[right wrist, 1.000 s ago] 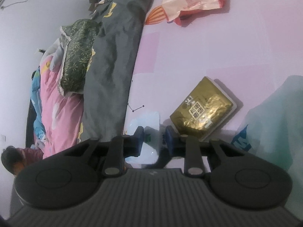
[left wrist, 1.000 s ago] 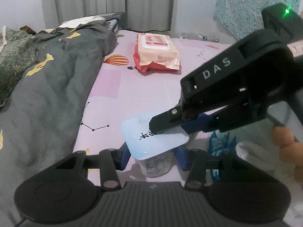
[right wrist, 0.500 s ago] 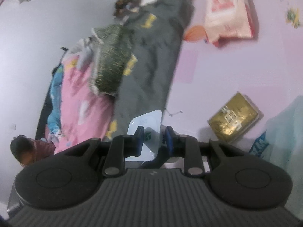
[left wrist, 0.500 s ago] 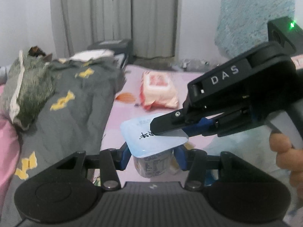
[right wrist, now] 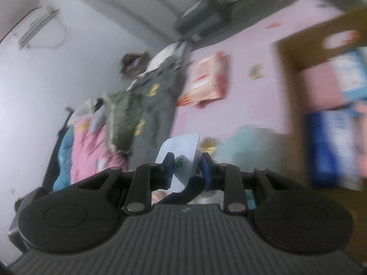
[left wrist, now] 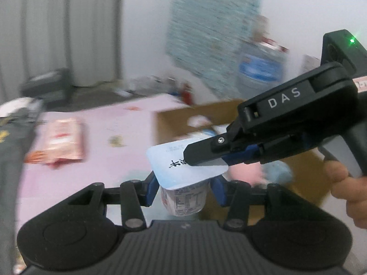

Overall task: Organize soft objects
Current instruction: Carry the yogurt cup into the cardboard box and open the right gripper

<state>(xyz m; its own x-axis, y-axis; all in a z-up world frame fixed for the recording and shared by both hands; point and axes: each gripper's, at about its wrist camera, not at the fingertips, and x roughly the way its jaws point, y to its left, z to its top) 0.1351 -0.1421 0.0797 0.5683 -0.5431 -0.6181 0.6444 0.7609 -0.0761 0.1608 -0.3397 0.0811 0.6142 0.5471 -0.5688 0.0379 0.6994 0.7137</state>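
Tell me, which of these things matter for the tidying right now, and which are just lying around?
In use:
- yogurt cup, held between the left gripper fingers
- its foil lid, pinched by the right gripper
- cardboard box

Lying about:
- pink wet-wipes pack
- grey blanket
- curtain

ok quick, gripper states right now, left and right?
Left gripper: shut on the yogurt cup, gripping its body.
Right gripper: shut on the cup's lid flap, pinching its edge.

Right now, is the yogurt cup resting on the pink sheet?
No, the yogurt cup hangs above the pink sheet, held between the left gripper's jaws.
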